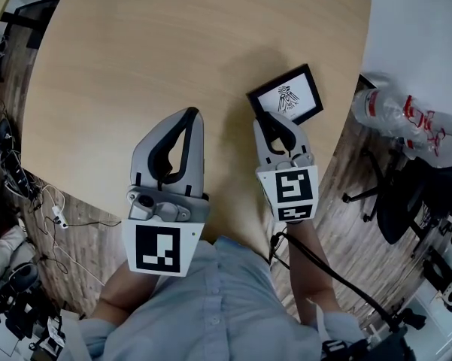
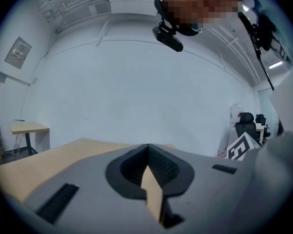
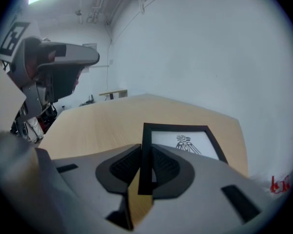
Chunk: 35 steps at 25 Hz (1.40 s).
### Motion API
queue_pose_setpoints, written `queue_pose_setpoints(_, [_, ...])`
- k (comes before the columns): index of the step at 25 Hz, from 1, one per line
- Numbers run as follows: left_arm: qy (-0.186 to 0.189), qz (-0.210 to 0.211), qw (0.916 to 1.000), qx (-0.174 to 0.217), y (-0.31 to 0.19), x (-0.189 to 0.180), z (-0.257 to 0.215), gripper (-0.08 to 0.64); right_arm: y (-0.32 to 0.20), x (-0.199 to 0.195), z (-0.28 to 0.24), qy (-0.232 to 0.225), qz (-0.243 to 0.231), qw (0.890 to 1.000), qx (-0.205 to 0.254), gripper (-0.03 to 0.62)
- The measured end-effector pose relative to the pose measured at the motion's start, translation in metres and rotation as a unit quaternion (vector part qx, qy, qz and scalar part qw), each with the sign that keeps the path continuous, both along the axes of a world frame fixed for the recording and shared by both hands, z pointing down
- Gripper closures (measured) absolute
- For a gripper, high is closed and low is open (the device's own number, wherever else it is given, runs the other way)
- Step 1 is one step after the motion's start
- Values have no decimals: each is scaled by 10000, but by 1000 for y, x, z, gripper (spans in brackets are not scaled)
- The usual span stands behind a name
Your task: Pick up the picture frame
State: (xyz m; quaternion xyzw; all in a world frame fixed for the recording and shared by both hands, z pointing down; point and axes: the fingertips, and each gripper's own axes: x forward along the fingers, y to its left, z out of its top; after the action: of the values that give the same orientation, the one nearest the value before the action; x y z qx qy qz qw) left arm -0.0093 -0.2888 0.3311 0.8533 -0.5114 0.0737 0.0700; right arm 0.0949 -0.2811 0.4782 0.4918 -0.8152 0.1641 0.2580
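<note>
The picture frame [image 1: 287, 96] is black-edged with a white print of a small dark figure. It hangs over the right part of the wooden table [image 1: 135, 66], lifted off it. My right gripper [image 1: 274, 120] is shut on the frame's near left edge; in the right gripper view the black rim [image 3: 146, 155] runs between the two dark pads [image 3: 124, 165], which press on it. My left gripper [image 1: 194, 114] hovers to the left over the table, its tips together and nothing between them. In the left gripper view its jaws [image 2: 147, 150] meet at the tip.
The round wooden table has its right edge close to the frame. A black office chair [image 1: 395, 201] and a clear plastic bag with red print [image 1: 395, 115] stand to the right of it. Cables [image 1: 30, 194] lie on the floor at the left.
</note>
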Motion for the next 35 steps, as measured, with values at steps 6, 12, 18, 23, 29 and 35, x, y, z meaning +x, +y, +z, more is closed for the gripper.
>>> queue_pose_setpoints(6, [89,33,9990,443,22,-1,-32,560,5,0,-86,-232,67,9938,1088,531])
queue_pose_setpoints(12, [146,69,9943,1054,48,0,-71,560,26,-5,-170,-497,76,9755,2140,529])
queue_pose_setpoints(18, [225,137,9861,1638,67,5,-108,560,49,-8,-246,-1106,284,9414,3174,529])
queue_pose_setpoints(23, [129,172,9793,2014,81,9,-125,560,64,-8,-271,-1168,268,9298,3481,528])
queue_pose_setpoints(29, [175,195,9761,2156,88,5,-136,560,73,-12,-275,-895,183,9298,3566,528])
queue_pose_setpoints(35, [192,208,9773,2098,85,4,-136,560,71,-15,-281,-1096,381,9246,3627,529])
